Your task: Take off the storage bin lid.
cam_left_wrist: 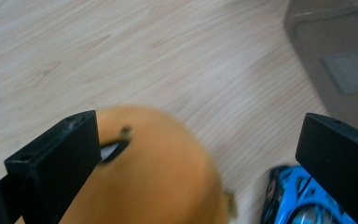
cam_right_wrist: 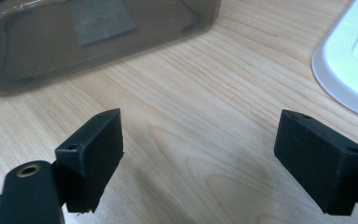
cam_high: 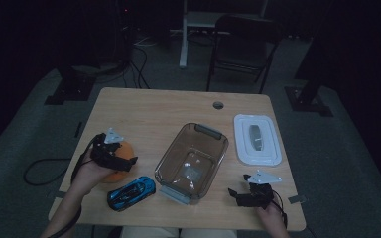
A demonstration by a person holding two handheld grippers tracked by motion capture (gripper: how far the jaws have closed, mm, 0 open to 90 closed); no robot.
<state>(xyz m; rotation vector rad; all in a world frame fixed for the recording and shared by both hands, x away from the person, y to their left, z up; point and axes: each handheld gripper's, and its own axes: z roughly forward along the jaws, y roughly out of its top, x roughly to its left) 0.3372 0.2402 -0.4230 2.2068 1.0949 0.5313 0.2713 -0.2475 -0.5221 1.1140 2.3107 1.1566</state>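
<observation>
A: Bottom of high view first. What's nearest?

B: Blue toy car (cam_high: 131,192), lower left of centre, lying on the wood table (cam_high: 144,111) w/ nothing gripping it. Lower right: right gripper (cam_high: 241,193), jaws wide apart, nothing btwn them, over bare wood. Looks parked, prob. waiting.

A: And the left?

B: Left gripper (cam_high: 127,163) at mid-left, jaws wide, straddling an orange round toy (cam_high: 120,159). In its own view one jaw sits against the toy's side, the other well clear near the car (cam_left_wrist: 298,200). Not clamped. I'd say lining up a grab.

A: Toy's look?

B: Smooth, domed, orange, w/ a small dark slot on top (cam_left_wrist: 116,148). Blurred.

A: Further back?

B: Clear smoky bin (cam_high: 192,161) at centre, open, empty, so likely the drop spot. Its white lid (cam_high: 257,140) lies flat at right, apart.
</observation>
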